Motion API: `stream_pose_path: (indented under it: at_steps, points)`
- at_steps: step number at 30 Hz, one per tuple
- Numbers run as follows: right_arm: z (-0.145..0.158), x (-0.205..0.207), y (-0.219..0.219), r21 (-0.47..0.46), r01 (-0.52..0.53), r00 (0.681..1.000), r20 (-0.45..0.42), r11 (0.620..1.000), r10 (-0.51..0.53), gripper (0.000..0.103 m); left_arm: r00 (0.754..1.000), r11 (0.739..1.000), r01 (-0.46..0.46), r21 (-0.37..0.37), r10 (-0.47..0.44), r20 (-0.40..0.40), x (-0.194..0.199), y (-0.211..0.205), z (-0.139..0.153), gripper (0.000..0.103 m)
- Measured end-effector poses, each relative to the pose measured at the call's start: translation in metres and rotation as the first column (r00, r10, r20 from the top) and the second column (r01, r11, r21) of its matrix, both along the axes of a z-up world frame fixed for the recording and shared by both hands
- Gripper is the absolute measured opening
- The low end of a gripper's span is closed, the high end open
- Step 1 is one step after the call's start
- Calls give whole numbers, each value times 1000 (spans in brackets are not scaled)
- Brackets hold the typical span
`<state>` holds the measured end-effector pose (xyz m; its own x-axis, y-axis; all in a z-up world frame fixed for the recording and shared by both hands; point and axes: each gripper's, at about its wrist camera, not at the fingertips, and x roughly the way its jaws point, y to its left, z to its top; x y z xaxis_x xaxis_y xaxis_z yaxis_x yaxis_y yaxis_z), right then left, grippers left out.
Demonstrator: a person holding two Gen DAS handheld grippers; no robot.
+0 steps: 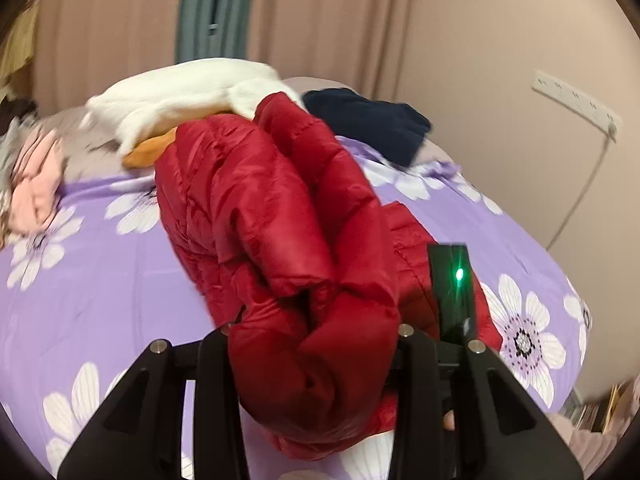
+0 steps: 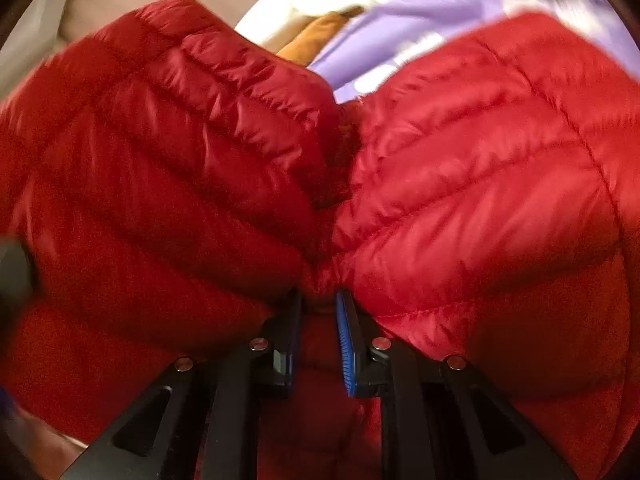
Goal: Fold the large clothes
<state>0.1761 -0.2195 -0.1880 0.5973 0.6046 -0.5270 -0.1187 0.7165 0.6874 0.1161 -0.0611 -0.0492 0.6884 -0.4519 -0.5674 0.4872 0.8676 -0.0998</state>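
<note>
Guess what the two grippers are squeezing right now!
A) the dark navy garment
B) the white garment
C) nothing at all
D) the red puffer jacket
D: the left gripper has a thick bunch of the red puffer jacket bulging between its fingers, and the right gripper pinches a gathered fold of the same jacket, while the white garment and the dark navy garment lie untouched farther back on the flowered bed cover.

Both views fisheye, dark vignette at corners, straight lines bowed near rim. Warm, even indoor light, source not visible. Left wrist view: motion blur on white garment (image 1: 180,96) and pink clothes (image 1: 36,184) at far left; green LED (image 1: 459,274) flares into star glare. Right wrist view: red down jacket (image 2: 480,184) fills frame, soft sheen on quilting, edges smeared, lower part shadowed.
</note>
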Motion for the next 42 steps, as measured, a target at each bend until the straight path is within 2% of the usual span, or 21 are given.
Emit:
stream_pose_path:
  at_steps: [2, 4, 7, 9, 12, 15, 22, 26, 29, 30, 32, 34, 35, 39, 42]
  points:
    - [4, -7, -12, 37, 8, 1000, -7, 999, -8, 19, 1000, 1000, 14, 12, -14, -16, 4, -7, -3, 37]
    - [19, -26, -24, 17, 15, 999, 39, 1000, -16, 19, 1000, 1000, 21, 22, -21, -20, 4, -13, -2, 37]
    - [45, -62, -50, -95, 79, 992, 110, 992, -69, 19, 999, 998, 29, 48, -28, -19, 2, -20, -4, 37]
    - [56, -86, -72, -211, 200, 974, 150, 957, -170, 19, 999, 998, 33, 61, -32, -15, -1, -27, -5, 37]
    - [54, -109, -101, -345, 352, 935, 163, 870, -314, 19, 999, 995, 47, 83, -47, -7, -6, -41, -6, 36]
    - [35, -110, -117, -387, 383, 922, 106, 839, -372, 19, 997, 991, 74, 112, -74, 2, -12, -56, -8, 36]
    - [-5, -101, -116, -217, 311, 947, -4, 925, -320, 19, 988, 972, 144, 188, -151, 27, -27, -93, -15, 36]
    - [-11, -99, -119, -171, 289, 955, -18, 942, -296, 19, 977, 947, 198, 255, -212, 28, -34, -117, -31, 36]
    - [-17, -100, -139, -63, 274, 960, -47, 960, -277, 19, 966, 917, 250, 310, -259, -15, -32, -132, -54, 39]
    - [-20, -105, -153, 9, 287, 956, -65, 958, -286, 19, 962, 909, 267, 319, -272, -30, -31, -134, -60, 42]
    - [-22, -115, -176, 128, 319, 947, -70, 939, -312, 28, 958, 900, 279, 336, -283, -37, -31, -135, -66, 44]
    - [-21, -128, -197, 249, 345, 937, -45, 905, -345, 61, 954, 891, 291, 349, -298, -35, -33, -136, -67, 46]
    - [-18, -132, -204, 290, 345, 935, -28, 893, -353, 67, 953, 887, 292, 357, -302, -31, -34, -137, -68, 47]
    - [4, -119, -199, 350, 248, 960, 37, 903, -278, 68, 953, 883, 290, 370, -301, -30, -36, -140, -69, 49]
    - [21, -98, -187, 334, 170, 977, 64, 927, -202, 68, 954, 880, 287, 377, -299, -30, -39, -142, -70, 49]
